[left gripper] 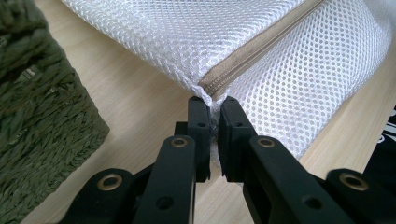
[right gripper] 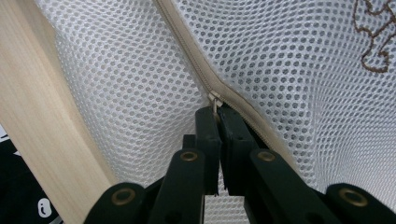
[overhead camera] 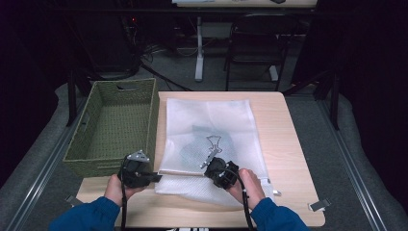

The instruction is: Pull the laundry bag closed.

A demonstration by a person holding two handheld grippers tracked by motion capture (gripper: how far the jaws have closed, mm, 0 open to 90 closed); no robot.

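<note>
On the wooden table (overhead camera: 288,144), my left gripper (left gripper: 214,105) pinches the mesh bag's (overhead camera: 211,125) corner at 9 o'clock; my right gripper (right gripper: 215,111) squeezes its zipper pull (right gripper: 214,99).

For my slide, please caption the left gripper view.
Left claw pinches the mesh bag corner at its zipper end.

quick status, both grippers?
Left gripper: shut on the mesh bag corner, at the zipper's end.
Right gripper: shut on the zipper pull.
</note>
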